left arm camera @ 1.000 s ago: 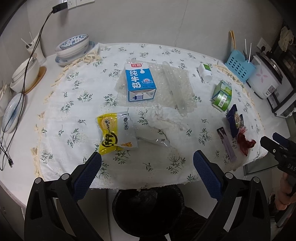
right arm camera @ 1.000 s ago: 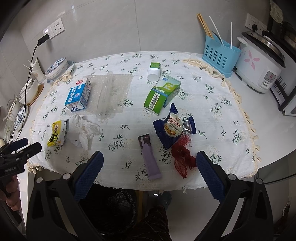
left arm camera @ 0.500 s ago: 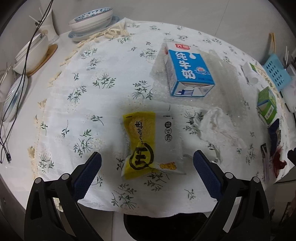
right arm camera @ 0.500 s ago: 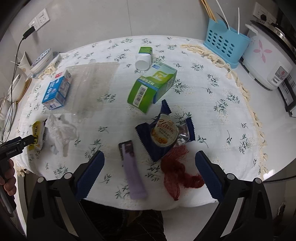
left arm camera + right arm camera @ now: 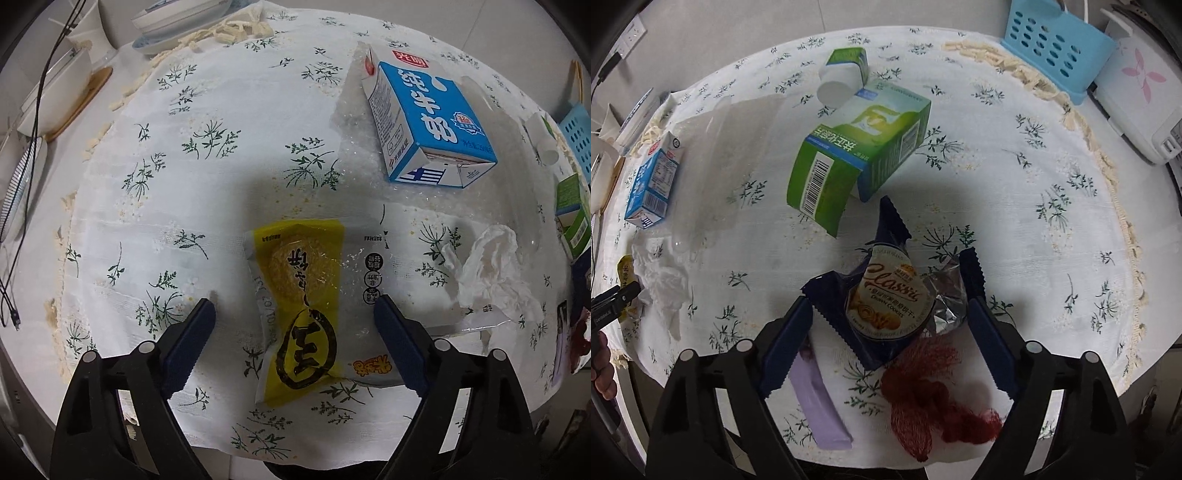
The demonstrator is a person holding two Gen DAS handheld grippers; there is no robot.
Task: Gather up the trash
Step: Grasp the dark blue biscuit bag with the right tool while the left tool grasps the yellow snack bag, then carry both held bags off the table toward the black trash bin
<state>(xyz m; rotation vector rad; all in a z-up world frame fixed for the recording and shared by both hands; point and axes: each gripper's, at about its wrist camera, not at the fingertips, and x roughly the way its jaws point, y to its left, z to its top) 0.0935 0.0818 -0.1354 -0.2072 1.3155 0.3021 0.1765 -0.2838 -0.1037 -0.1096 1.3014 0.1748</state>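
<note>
Left gripper low over the near edge of the table, jaws spread wide, one blue finger on each side of the yellow snack wrapper, neither finger clearly touching it. Wrapper flat on the floral tablecloth, partly clear plastic on its right side. Beyond it, toward the far edge, a blue milk carton lying on its side on a sheet of bubble wrap. To the right of the wrapper, a crumpled white tissue on a clear plastic film. At the far left corner, stacked bowls and a plate on a wooden board, with a black cable hanging across them.

Right gripper also low over the near edge, jaws wide apart, straddling the dark blue cookie wrapper, its silver inner foil showing beside the right finger. Under the left finger, a purple wrapper reaching to the near edge. Just behind the right finger, a bundle of red mesh netting touching the cookie wrapper. Farther in, a green carton on its side with an end flap open, and a small white-and-green bottle lying against its far end. At the far right corner, a light blue basket next to a white rice cooker. At the left edge of this view, the blue milk carton, the tissue, and the tip of the other gripper over the yellow wrapper
</note>
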